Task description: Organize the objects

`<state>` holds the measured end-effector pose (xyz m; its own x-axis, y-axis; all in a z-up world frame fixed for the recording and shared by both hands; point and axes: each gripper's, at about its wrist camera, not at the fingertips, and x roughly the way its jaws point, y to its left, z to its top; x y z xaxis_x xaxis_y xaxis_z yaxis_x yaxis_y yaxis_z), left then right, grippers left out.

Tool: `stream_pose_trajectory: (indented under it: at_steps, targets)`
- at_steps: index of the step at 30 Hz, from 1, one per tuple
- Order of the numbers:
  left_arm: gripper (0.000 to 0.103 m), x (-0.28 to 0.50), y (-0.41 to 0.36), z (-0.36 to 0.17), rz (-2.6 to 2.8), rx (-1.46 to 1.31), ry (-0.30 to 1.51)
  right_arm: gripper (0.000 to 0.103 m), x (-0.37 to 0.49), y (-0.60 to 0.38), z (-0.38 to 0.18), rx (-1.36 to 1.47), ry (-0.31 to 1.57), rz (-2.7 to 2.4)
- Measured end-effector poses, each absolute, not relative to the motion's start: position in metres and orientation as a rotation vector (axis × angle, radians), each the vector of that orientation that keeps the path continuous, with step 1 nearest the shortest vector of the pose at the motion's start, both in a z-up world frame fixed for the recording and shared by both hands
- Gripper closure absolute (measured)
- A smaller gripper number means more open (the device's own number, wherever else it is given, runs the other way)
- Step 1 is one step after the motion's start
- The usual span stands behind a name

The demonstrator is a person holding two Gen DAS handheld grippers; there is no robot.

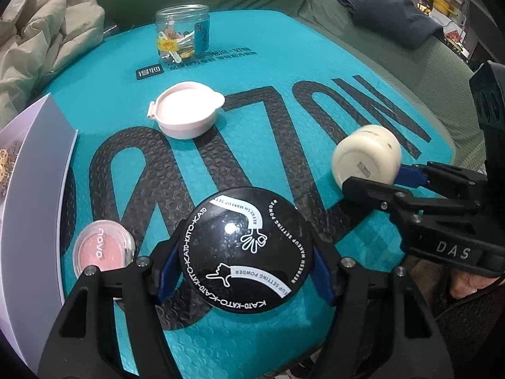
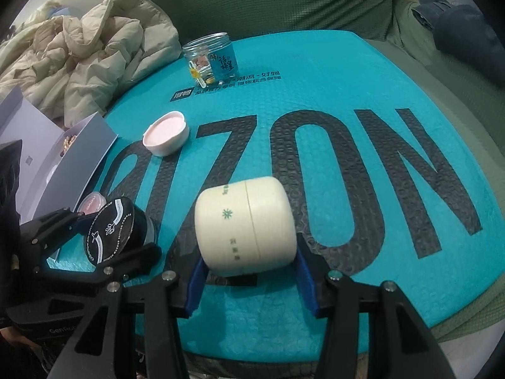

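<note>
Gripping powder jar [image 1: 246, 252], teal mat [image 1: 284, 63] beyond.

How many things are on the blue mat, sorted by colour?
Black: 1, powder case
Cream: 1, cream jar
Pink: 2, blush pot, pink case
Clear: 1, glass jar
Total: 5

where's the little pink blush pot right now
The pink blush pot sits on the teal mat at lower left of the left wrist view, between the grey box and the black powder jar.
</note>
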<state>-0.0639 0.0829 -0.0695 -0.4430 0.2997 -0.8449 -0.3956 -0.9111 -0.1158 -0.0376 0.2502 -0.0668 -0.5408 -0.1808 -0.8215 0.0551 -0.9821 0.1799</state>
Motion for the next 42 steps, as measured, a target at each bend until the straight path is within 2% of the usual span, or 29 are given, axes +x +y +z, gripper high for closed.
stream_pose_trajectory:
  at_steps: [6,10,14,18,42]
  targets:
    - [0.036,-0.063,0.083,-0.07,2.38,-1.343,0.133,0.049,-0.036,0.257,-0.069,1.38,-0.277,-2.638]
    - [0.028,-0.065,0.087,-0.073,2.375,-1.326,0.151,0.049,-0.036,0.259,-0.069,1.361,-0.308,-2.64]
    - [0.028,-0.061,0.095,-0.074,2.401,-1.311,0.224,0.05,-0.036,0.257,-0.069,1.343,-0.298,-2.65]
    - [0.036,-0.062,0.089,-0.072,2.415,-1.331,0.191,0.05,-0.036,0.257,-0.068,1.34,-0.302,-2.654]
    - [0.037,-0.052,0.073,-0.053,2.325,-1.326,0.073,0.052,-0.017,0.253,-0.053,1.336,-0.317,-2.673]
